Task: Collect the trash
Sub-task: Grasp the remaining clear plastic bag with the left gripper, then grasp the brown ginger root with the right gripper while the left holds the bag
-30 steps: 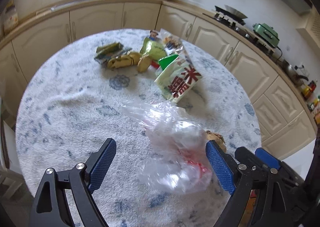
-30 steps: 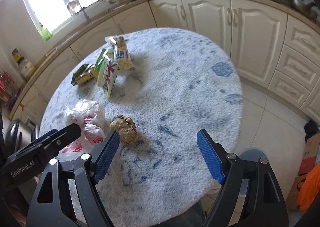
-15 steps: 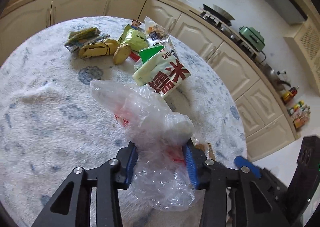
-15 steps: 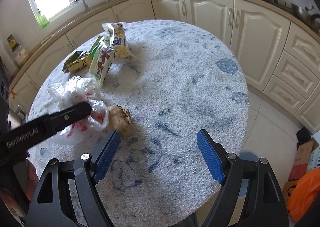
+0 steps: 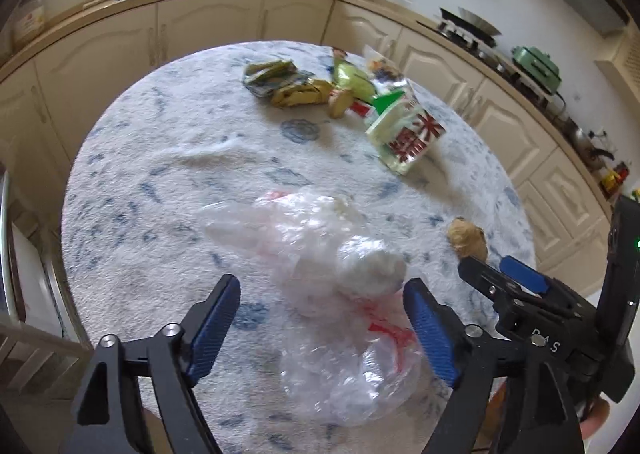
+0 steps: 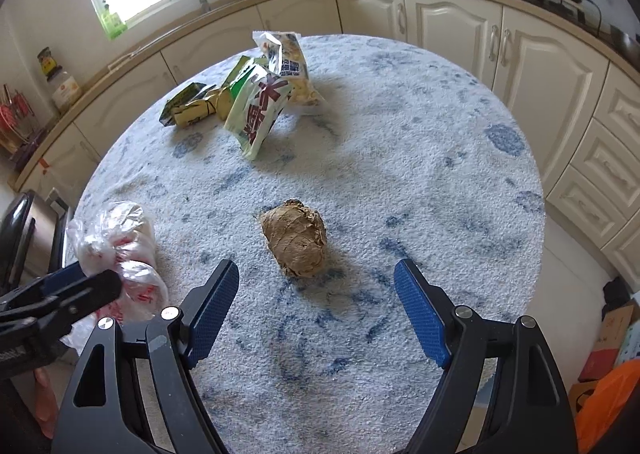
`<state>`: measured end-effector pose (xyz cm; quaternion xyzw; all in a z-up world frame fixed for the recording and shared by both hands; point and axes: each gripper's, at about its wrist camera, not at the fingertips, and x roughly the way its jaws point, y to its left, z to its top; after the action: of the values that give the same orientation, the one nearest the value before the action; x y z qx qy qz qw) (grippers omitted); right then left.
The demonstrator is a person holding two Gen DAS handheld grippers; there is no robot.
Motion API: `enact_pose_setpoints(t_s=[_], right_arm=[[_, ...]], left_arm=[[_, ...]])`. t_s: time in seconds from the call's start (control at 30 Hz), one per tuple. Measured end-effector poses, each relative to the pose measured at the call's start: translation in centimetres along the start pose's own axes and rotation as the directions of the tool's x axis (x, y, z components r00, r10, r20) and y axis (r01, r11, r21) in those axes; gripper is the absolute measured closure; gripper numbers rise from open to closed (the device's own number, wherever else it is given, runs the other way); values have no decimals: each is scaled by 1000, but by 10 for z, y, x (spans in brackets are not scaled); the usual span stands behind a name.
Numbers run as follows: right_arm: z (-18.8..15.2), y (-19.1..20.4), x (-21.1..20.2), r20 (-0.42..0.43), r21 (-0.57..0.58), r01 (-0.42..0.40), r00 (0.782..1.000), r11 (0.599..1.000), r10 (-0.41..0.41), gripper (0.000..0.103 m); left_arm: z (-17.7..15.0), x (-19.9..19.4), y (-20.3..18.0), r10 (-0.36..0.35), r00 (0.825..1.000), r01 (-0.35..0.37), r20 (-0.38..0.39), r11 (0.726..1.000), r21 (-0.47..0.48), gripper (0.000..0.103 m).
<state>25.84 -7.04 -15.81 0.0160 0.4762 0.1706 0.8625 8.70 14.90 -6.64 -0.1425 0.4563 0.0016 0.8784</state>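
Left wrist view
Task so far: most of the trash is still lying out; nothing looks put away yet.
Plastic bag (image 5: 336, 294): it is lying crumpled on the round counter (image 5: 160, 181), close to the camera.
Left gripper (image 5: 324, 326): its jaws have just been opening and are standing wide. The bag is sitting between them, but the pads are not squeezing it. I think it is letting go of the bag or getting ready to grab it again.
Snack wrappers (image 5: 404, 133): a pile of them is waiting at the far side of the counter, well apart from the bag.
Brown paper ball (image 5: 467, 238): it is lying to the right of the bag, near the counter's edge.

Right wrist view
Right gripper (image 6: 316, 314): it is standing wide and holding nothing. It is hanging over the counter and pointing down at the paper ball.
Brown paper ball (image 6: 294, 240): it is sitting just ahead of the blue pads, not touching them.
Plastic bag (image 6: 116, 242): it is lying at the left, near the left gripper's tip.
Snack wrappers (image 6: 256, 109): they are still piled at the far side.
What is left: I think almost everything, the ball and the wrappers, still needs to go in the bag.
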Motion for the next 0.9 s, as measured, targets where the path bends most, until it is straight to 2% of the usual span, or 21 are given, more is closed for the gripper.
enact_pose_setpoints(t_s=[0.13,0.23,0.27,0.33,0.4,0.43,0.47,0.5,0.53,0.57,0.63,0.9], right_arm=[[2,1,2,1,1,4,1000,1000,-4,21],[5,4,6,5,-5,17,1000,1000,-17,21],[6,6,7,6,-12,21,1000,1000,-21,21],[7,9,10,5,-28,19,1000,999,-19,21],[7,12,11,9,-46,13,1000,999,-13,22],[7,14,12,13,-56,7,1000,998,-6,22],[7,15,12,17,-63,2,1000,998,-1,30],[7,16,12,20,-66,-4,1000,998,5,46],[7,16,11,22,-66,-7,1000,998,9,56],[7,15,11,21,-64,-19,1000,998,21,73],[8,11,12,13,-49,-60,998,997,61,74],[9,8,3,41,-23,-66,997,998,67,74]], left_arm=[[3,7,6,22,1000,-22,-5,999,-38,8],[9,23,9,-16,999,12,-32,994,-105,6],[11,24,9,-7,1000,6,-13,994,-111,5],[15,27,9,11,1000,-11,4,992,-126,5],[20,33,8,-2,1000,5,23,992,-124,10],[21,35,6,6,999,-1,43,994,-112,19],[21,37,5,4,998,2,57,995,-101,31],[21,39,5,4,998,2,69,996,-94,31],[21,43,2,6,997,1,80,996,-87,34],[21,45,2,7,996,-1,84,997,-80,35],[19,45,3,4,996,3,84,997,-76,37],[17,36,-1,21,997,-16,79,998,-63,39]])
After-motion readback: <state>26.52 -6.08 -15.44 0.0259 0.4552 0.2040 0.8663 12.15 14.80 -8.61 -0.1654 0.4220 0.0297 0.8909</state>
